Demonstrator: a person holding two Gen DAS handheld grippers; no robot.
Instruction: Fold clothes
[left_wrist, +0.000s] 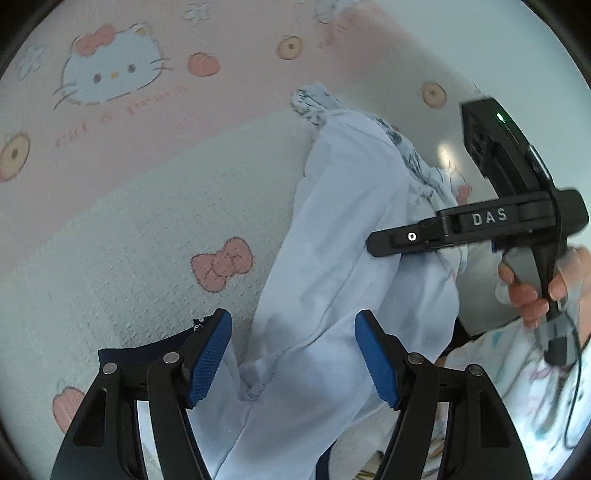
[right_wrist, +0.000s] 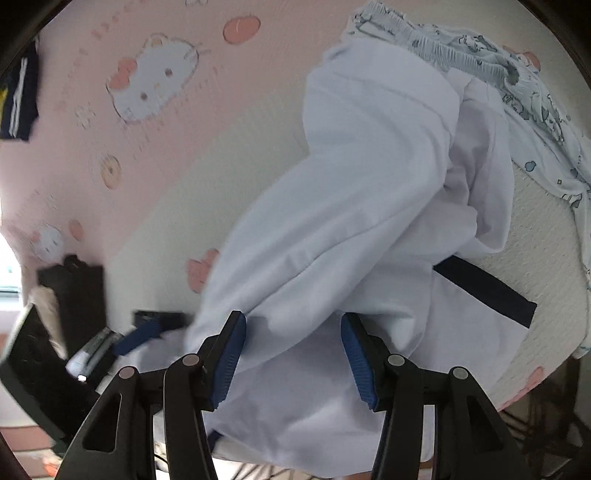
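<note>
On the far left of the right wrist view, a dark striped garment (right_wrist: 18, 99) lies on the pink cartoon-cat bedspread (right_wrist: 74, 177), well apart from the work, prob. another item for folding, tho it's too blurred to say.

Left gripper (left_wrist: 293, 356): blue pads (left_wrist: 208, 356) stand wide apart, w/ cloth lying between them but neither pad pressing it. A hem w/ stitching runs just below the gap, so I'd judge it's lined up to pinch that edge, not gripping yet.

Centre: the white garment (left_wrist: 343, 229) is bunched in a long heap across the bedspread's pale checked area, running near to far. It has a dark band (right_wrist: 484, 291) at one edge, maybe a cuff or trim. It's still crumpled, so folding looks barely begun.

Right gripper (right_wrist: 293, 360): also wide, w/ cloth draped between its pads, not clamped. Both tools sit at the near end, likely to take two points and spread it flat.

Far right: a patterned garment (right_wrist: 480, 55) w/ gathered waistband lies partly under the white one, so lifting could drag it along.
</note>
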